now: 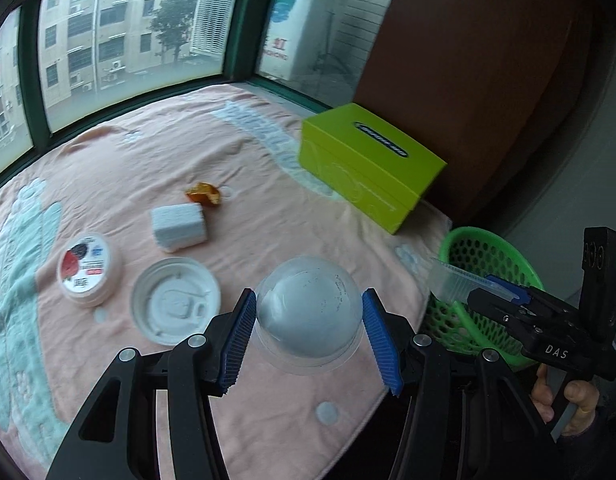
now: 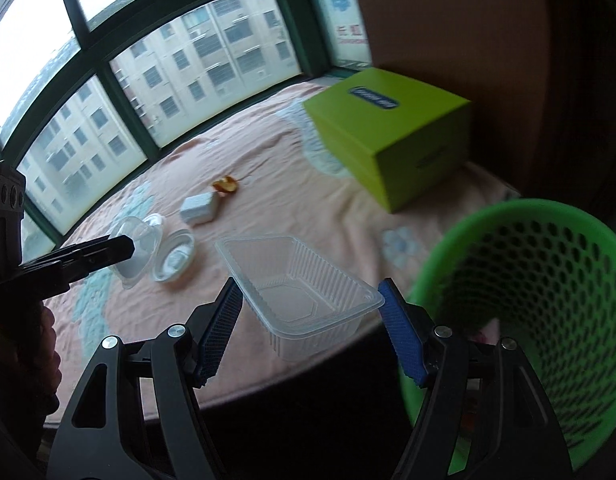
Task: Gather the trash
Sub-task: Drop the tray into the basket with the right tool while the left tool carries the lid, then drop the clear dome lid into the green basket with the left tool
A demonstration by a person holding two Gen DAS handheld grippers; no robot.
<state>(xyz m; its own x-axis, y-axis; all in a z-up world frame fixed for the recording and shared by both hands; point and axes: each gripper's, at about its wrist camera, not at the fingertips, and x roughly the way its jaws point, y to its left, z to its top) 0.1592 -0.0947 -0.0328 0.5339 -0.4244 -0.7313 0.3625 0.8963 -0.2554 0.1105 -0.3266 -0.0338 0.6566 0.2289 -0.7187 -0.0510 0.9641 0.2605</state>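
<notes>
My left gripper (image 1: 308, 336) is shut on a clear dome lid (image 1: 309, 312), held just above the pink cloth; it also shows in the right wrist view (image 2: 138, 248). My right gripper (image 2: 309, 328) is shut on a clear plastic tray (image 2: 300, 284), held beside the green mesh basket (image 2: 527, 320). In the left wrist view the right gripper (image 1: 503, 296) holds the tray (image 1: 455, 284) over the basket's rim (image 1: 483, 240). On the cloth lie a white cup lid (image 1: 176, 300), a small round tub (image 1: 88, 274), a white block (image 1: 180, 226) and an orange wrapper (image 1: 204, 194).
A lime green box (image 1: 371, 164) stands at the back right of the cloth-covered table (image 1: 268, 420), against a brown wall. Windows run along the far edge. The basket stands off the table's right edge.
</notes>
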